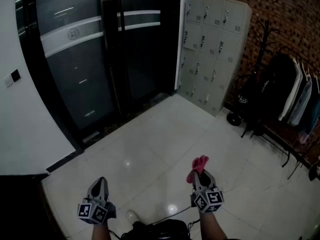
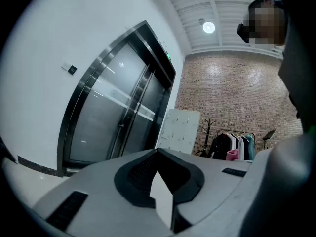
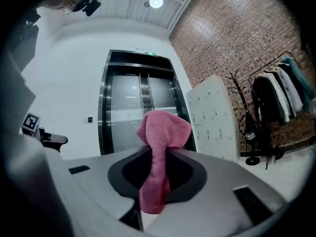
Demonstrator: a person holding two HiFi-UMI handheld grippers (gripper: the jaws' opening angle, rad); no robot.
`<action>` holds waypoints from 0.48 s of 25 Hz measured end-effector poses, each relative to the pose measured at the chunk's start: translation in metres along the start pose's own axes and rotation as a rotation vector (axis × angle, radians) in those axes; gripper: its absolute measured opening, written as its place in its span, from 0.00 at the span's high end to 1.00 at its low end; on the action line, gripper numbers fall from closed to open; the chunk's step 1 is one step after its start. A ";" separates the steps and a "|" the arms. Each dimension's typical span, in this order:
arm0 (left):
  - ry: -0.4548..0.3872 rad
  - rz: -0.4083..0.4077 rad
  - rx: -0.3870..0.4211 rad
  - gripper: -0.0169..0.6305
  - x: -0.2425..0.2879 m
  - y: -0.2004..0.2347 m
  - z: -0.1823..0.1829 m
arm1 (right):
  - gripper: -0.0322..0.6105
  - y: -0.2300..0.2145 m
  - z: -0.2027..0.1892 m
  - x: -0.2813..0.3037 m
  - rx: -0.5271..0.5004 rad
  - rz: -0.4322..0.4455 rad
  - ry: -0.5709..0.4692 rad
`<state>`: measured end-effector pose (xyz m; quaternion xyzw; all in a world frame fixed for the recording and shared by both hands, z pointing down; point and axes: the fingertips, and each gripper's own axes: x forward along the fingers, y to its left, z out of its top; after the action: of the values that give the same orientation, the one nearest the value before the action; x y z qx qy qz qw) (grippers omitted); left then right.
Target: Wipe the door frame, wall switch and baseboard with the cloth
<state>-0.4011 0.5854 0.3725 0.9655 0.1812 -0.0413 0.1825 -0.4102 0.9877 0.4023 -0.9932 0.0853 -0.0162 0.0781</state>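
Head view: nearest the camera, the left gripper (image 1: 101, 181) hovers over the pale tiled floor (image 1: 150, 144) at the near left. Its own view shows its jaws brought together at the tips with nothing between them. To the right and level with it, the right gripper (image 1: 200, 176) has its jaws clamped on the pink cloth (image 1: 199, 164). The cloth's bunched end stands up past the fingertips, and its lower end hangs down between the jaws in the right gripper view. The two grippers are well apart, and neither touches a surface.

Farther on the left, the dark baseboard (image 1: 64, 161) runs along the foot of the white wall (image 1: 20, 129). Above it, the small wall switch (image 1: 15, 75) sits on that wall, just left of the door. The black door frame (image 3: 102, 112) surrounds dark glass doors (image 1: 80, 79) crossed by a pale band. The cloth is well apart from all three.

At the far right, grey lockers (image 1: 212, 54) stand against a brick wall (image 1: 280, 14). Garments hang on a rack (image 1: 295, 94) beside them.
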 end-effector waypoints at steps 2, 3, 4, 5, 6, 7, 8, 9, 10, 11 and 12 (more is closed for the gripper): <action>0.010 0.037 0.031 0.97 -0.001 0.036 0.015 | 0.84 0.029 -0.004 0.022 -0.004 0.026 0.014; 0.011 0.047 0.049 0.97 0.001 0.053 0.024 | 0.84 0.044 -0.005 0.035 -0.013 0.040 0.021; 0.007 0.048 0.067 0.97 0.003 0.071 0.032 | 0.84 0.060 -0.005 0.051 -0.023 0.055 0.028; 0.001 0.046 0.082 0.97 0.007 0.088 0.041 | 0.84 0.076 -0.005 0.069 -0.031 0.069 0.032; -0.006 0.046 0.091 0.97 0.011 0.106 0.049 | 0.84 0.092 -0.003 0.087 -0.034 0.082 0.030; -0.012 0.052 0.093 0.97 0.015 0.124 0.056 | 0.84 0.106 -0.001 0.106 -0.033 0.095 0.026; -0.016 0.062 0.093 0.97 0.017 0.141 0.062 | 0.84 0.121 0.001 0.125 -0.030 0.109 0.022; -0.018 0.076 0.093 0.97 0.019 0.157 0.069 | 0.84 0.136 0.001 0.143 -0.027 0.126 0.020; -0.020 0.091 0.098 0.97 0.021 0.171 0.077 | 0.84 0.152 0.001 0.161 -0.024 0.150 0.019; -0.025 0.106 0.107 0.97 0.023 0.185 0.086 | 0.84 0.170 0.002 0.180 -0.022 0.178 0.020; -0.034 0.123 0.120 0.97 0.027 0.198 0.096 | 0.84 0.188 0.003 0.198 -0.022 0.212 0.024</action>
<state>-0.3050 0.3875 0.3455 0.9832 0.1156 -0.0571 0.1296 -0.2464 0.7709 0.3730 -0.9791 0.1909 -0.0187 0.0673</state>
